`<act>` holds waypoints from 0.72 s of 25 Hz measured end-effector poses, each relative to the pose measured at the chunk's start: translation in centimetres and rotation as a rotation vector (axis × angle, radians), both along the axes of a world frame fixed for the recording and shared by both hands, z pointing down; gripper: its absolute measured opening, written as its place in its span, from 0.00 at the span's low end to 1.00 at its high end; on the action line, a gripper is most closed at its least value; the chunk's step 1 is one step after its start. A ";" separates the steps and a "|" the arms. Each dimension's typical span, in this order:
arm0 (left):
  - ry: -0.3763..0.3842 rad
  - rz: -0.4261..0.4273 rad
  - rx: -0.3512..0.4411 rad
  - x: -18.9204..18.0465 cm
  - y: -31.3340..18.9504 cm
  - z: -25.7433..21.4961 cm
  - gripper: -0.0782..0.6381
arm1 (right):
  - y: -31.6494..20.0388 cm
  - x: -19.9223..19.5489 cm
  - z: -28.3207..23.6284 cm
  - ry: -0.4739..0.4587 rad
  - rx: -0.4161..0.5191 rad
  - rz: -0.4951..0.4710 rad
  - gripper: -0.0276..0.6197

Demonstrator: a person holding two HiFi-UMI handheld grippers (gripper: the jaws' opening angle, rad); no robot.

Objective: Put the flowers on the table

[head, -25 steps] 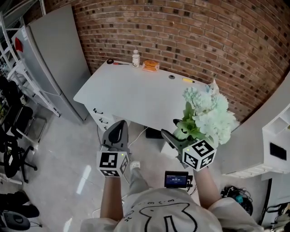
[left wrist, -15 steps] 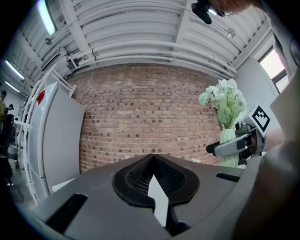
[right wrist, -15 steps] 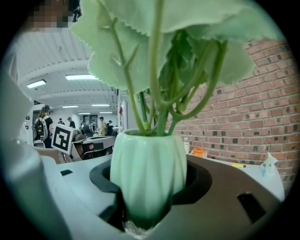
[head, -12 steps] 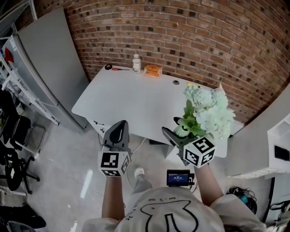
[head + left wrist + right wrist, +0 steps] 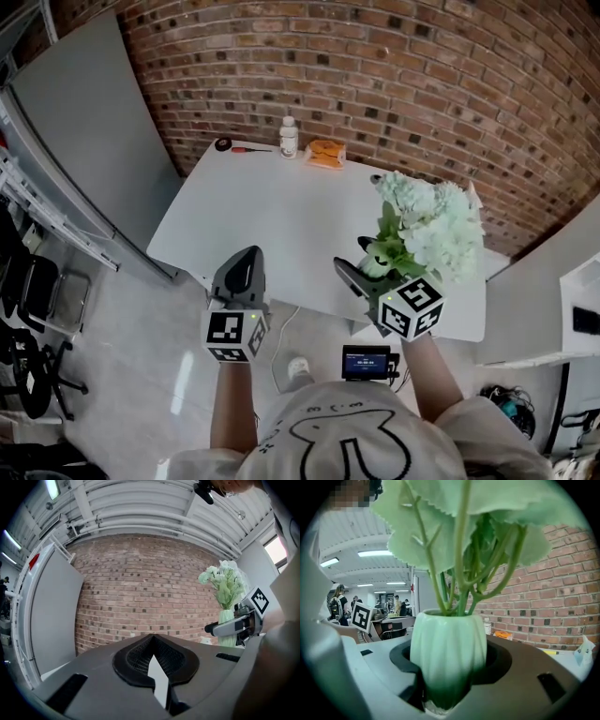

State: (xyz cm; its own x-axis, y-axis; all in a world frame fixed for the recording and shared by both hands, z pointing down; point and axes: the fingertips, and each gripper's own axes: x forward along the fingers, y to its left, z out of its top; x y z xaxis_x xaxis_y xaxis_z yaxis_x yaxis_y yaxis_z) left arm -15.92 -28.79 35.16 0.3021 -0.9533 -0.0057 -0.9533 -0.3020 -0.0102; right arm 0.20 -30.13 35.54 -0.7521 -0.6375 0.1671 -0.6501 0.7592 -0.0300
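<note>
A pale green ribbed vase with mint-green flowers is held upright in my right gripper, whose jaws are shut on the vase's body. It hangs above the near right part of the white table. The left gripper view shows the vase off to the right, with the flowers above it. My left gripper is shut with nothing in it, over the table's near edge.
At the table's far edge, by the brick wall, stand a small white bottle, an orange packet and a red-handled tool. A grey cabinet stands to the left and a white unit to the right.
Both grippers and the vase have come forward from over the floor to over the table's near edge. The table now lies closer beneath them.
</note>
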 end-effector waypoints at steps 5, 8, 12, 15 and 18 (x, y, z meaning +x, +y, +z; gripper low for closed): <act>-0.004 0.035 -0.008 -2.1 -3.8 0.5 0.12 | -3.8 -2.6 0.8 0.004 0.006 0.017 0.46; 0.003 0.052 -0.017 -2.9 -5.7 1.1 0.12 | -5.8 -3.8 1.4 0.010 0.020 0.029 0.46; 0.008 0.065 -0.022 -3.6 -7.9 1.8 0.12 | -8.4 -4.6 2.3 0.018 0.024 0.045 0.46; 0.013 0.071 -0.027 -3.8 -9.0 2.5 0.12 | -10.0 -5.0 3.1 0.034 0.027 0.048 0.46; 0.015 0.066 -0.033 -3.9 -10.1 3.1 0.12 | -11.6 -5.2 3.8 0.042 0.028 0.044 0.46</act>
State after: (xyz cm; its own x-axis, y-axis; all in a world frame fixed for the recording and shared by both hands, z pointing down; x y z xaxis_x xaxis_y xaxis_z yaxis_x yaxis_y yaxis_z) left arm -19.80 -38.92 38.30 0.3644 -0.9310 0.0202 -0.9312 -0.3641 0.0147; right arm -5.01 -41.70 39.32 -0.7162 -0.6744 0.1796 -0.6829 0.7303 0.0190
